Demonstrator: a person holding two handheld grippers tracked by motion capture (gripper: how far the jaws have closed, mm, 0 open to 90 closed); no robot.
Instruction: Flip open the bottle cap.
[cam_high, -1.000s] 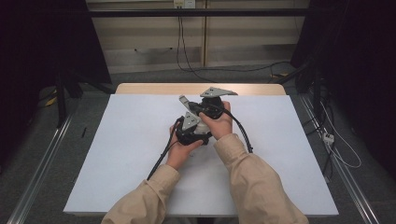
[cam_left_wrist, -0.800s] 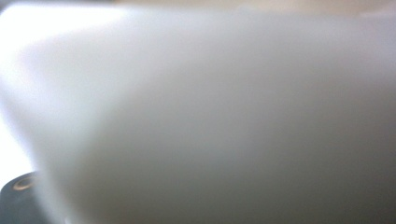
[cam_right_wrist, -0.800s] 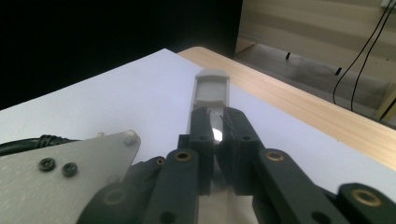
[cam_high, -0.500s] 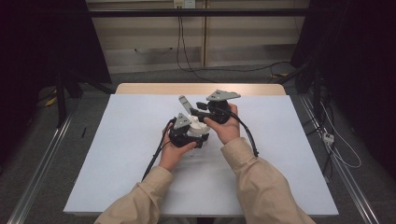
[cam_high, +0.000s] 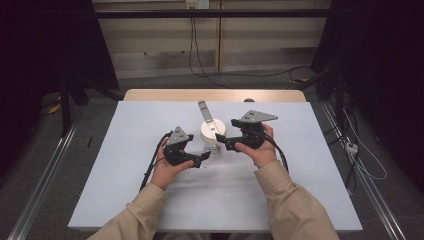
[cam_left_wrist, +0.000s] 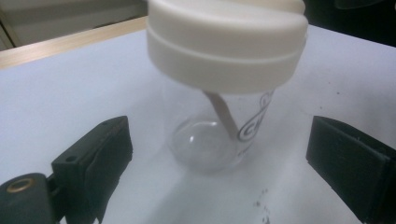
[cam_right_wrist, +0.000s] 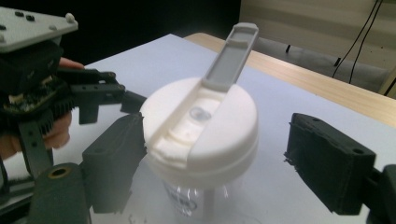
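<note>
A clear plastic cup with a white lid (cam_high: 212, 131) stands upright on the white table top (cam_high: 115, 190), its grey flip cap (cam_high: 202, 110) raised. In the left gripper view the clear body (cam_left_wrist: 205, 149) holds a pale straw (cam_left_wrist: 223, 114) under the lid (cam_left_wrist: 229, 42). My left gripper (cam_high: 202, 160) sits just left of and nearer than the cup; its jaws have just been opening and stand open, apart from the cup. My right gripper (cam_high: 222, 142) is just right of the cup; its jaws have also just been opening and stand open either side of the lid (cam_right_wrist: 201, 126) without touching it.
The table's wooden far edge (cam_high: 215, 95) borders the white cover. Cables (cam_high: 360, 160) lie on the floor to the right, and metal rails (cam_high: 45, 190) run along both sides. A few dark specks (cam_left_wrist: 261, 210) mark the cover near the cup.
Both hands held the cup closely together before. Now the left has drawn back to the left and the right has moved right, both jaws have opened, and the cup stands alone.
</note>
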